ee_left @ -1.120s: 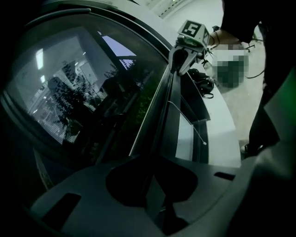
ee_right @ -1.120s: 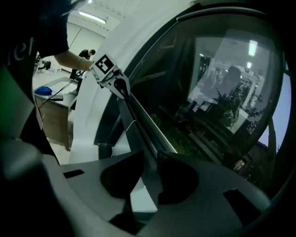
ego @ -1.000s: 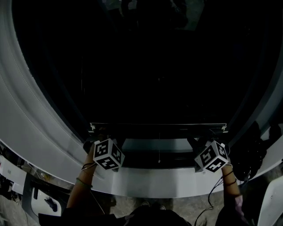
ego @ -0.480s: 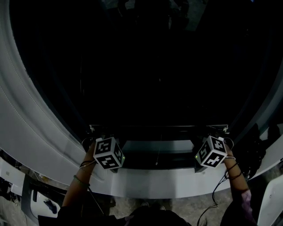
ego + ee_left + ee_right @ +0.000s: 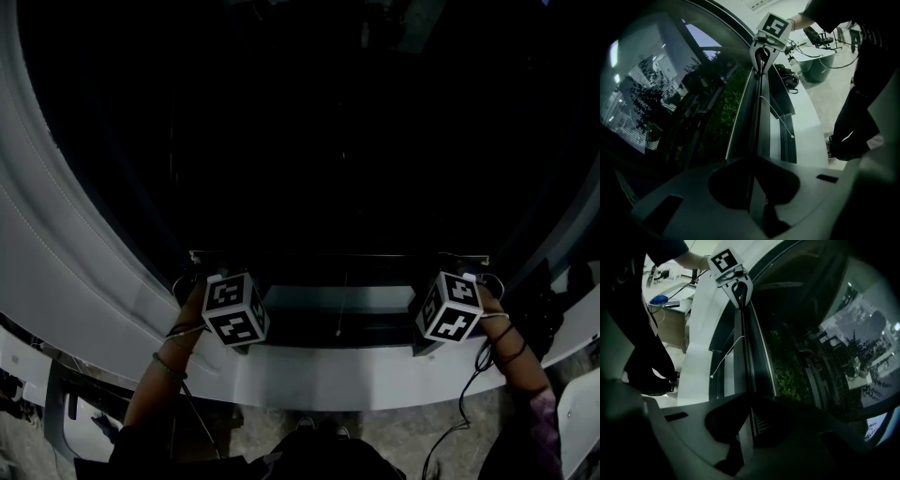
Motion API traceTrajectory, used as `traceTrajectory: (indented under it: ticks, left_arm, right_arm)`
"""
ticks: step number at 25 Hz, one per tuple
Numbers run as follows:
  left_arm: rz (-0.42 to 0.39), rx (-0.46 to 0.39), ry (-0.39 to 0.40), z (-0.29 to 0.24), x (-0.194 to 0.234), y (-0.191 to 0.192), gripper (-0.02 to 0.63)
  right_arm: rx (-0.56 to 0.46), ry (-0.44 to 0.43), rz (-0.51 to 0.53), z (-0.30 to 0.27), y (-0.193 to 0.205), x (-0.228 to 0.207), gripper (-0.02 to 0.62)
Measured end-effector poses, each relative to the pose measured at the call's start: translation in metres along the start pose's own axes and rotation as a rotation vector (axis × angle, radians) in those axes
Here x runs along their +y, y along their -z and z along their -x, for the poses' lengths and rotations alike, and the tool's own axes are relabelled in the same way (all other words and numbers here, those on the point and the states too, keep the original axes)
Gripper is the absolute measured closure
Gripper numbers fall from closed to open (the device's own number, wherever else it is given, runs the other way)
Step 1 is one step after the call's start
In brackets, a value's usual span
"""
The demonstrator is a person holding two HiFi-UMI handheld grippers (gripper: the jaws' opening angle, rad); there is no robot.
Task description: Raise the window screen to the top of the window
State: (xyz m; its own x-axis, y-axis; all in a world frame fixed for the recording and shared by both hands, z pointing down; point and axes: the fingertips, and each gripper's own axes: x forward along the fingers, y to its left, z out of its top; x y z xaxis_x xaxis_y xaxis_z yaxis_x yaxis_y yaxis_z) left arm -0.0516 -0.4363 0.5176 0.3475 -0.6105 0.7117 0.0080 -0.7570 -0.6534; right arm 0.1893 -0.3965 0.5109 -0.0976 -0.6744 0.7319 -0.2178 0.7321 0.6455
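Where the left gripper looks along its own jaws, they are pressed together on the bottom rail of the window screen. The rail is a thin dark bar that runs from the lower centre of that frame up to the top centre, where the right gripper bites its far end. Mirrored in the right gripper view, that gripper's jaws are likewise clenched on the rail at the lower centre, with the left gripper at the top, left of centre. A white pull cord hangs off the rail's middle, its small bead over the pale sill. Seen from the head, the rail lies level across the lower middle of the frame, low in the window and just above the sill, with a gripper at each end. Everything above it in that view is dark. The grey window frame curves down the left edge, and the person's forearms reach up from the bottom corners
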Motion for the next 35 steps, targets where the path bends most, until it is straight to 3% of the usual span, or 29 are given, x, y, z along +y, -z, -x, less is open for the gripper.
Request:
traceTrajectory:
  ticks: [4,9,12,16,21,26,31,35]
  left_arm:
    - [0.019,0.019,-0.002,0.001,0.005,0.000,0.581]
    - [0.066,-0.016,-0.018,0.004,0.001,-0.001,0.579]
    - [0.094,-0.063,-0.032,0.015,0.011,-0.006,0.575]
    - [0.080,-0.100,-0.142,0.044,0.048,-0.015,0.572]
    - [0.064,-0.118,-0.196,0.079,0.085,-0.030,0.572]
    - [0.070,-0.196,-0.301,0.117,0.124,-0.042,0.568]
    - [0.077,-0.250,-0.366,0.162,0.168,-0.057,0.566]
    - [0.056,-0.254,-0.420,0.195,0.196,-0.068,0.565]
  right_arm:
    - [0.033,-0.087,-0.033,0.001,0.000,-0.003,0.568]
    - [0.010,-0.088,-0.049,0.005,-0.001,-0.001,0.569]
    - [-0.048,-0.028,-0.083,0.018,-0.005,-0.010,0.568]
    - [-0.102,0.085,-0.099,0.046,-0.014,-0.046,0.568]
    - [-0.157,0.155,-0.086,0.085,-0.027,-0.083,0.568]
    - [-0.206,0.284,-0.054,0.125,-0.041,-0.119,0.567]
    - [-0.275,0.360,-0.057,0.170,-0.052,-0.161,0.563]
    - [-0.290,0.430,-0.041,0.205,-0.062,-0.188,0.561]
